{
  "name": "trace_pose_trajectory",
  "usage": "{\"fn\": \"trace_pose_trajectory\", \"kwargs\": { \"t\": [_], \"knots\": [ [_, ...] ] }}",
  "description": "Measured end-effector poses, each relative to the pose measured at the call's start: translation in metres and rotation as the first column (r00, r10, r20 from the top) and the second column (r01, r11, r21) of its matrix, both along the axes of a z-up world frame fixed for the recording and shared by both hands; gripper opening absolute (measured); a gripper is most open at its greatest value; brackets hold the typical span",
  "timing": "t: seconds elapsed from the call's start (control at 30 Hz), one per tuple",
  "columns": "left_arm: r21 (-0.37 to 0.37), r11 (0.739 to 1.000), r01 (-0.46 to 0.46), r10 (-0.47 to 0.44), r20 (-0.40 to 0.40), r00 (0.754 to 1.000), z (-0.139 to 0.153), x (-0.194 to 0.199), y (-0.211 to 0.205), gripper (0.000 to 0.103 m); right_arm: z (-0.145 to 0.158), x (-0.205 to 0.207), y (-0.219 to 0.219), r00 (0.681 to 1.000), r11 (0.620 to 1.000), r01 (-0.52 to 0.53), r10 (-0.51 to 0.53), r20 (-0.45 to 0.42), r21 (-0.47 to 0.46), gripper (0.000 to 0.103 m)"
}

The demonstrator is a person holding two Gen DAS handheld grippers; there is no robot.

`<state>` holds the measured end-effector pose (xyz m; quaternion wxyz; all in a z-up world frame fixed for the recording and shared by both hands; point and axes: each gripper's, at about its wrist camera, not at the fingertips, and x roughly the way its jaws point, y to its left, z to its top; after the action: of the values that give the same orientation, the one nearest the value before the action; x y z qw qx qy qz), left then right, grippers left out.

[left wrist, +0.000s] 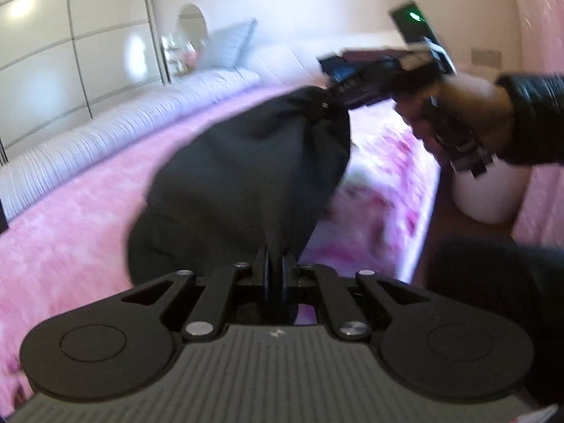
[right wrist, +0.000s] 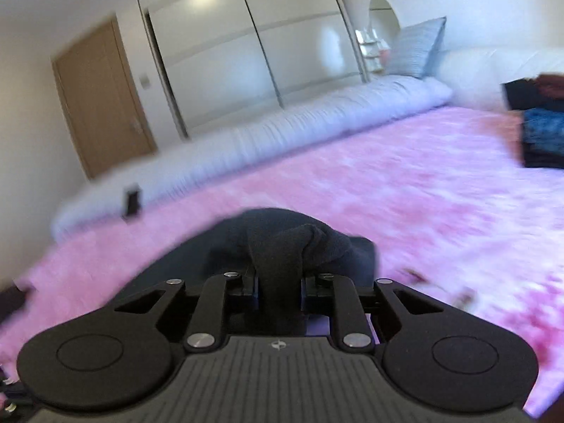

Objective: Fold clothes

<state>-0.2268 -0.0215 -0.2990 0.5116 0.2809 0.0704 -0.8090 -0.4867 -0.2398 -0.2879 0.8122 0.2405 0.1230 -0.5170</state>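
We see the left gripper [left wrist: 274,264] w/ jaws pressed nearly together, pinching an edge of the dark garment [left wrist: 239,183]. The cloth stretches up from that pinch to the right gripper [left wrist: 335,100], which grips the far bunched corner, so the garment hangs spread between the two, above the pink furry bed cover [left wrist: 70,218]. A hand [left wrist: 458,120] in a dark sleeve [left wrist: 535,120] carries the right gripper.

In the right wrist view, the right gripper [right wrist: 278,282] stands partly closed, a thick fold of the garment [right wrist: 292,243] wedged between its fingers and filling the gap. Below it the cloth meets the bed cover [right wrist: 387,176]. Folded dark clothes [right wrist: 539,123] lie by the bed's right edge, near the headboard end.
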Motion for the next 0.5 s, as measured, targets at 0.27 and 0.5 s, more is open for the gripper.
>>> {"fn": "trace_pose_trajectory", "kwargs": {
  "t": [0.27,0.5],
  "knots": [
    [0.025,0.998,-0.050,0.050,0.009,0.999,0.006,-0.005,0.012,0.004,-0.020,-0.038,0.038,1.000,0.997,-0.020,0.019,0.014,0.068,0.014],
    [0.087,0.996,-0.001,0.002,-0.013,1.000,0.023,0.009,0.007,0.030,-0.010,-0.025,0.017,0.997,0.998,-0.004,0.009,-0.082,0.062,0.022]
  ]
}}
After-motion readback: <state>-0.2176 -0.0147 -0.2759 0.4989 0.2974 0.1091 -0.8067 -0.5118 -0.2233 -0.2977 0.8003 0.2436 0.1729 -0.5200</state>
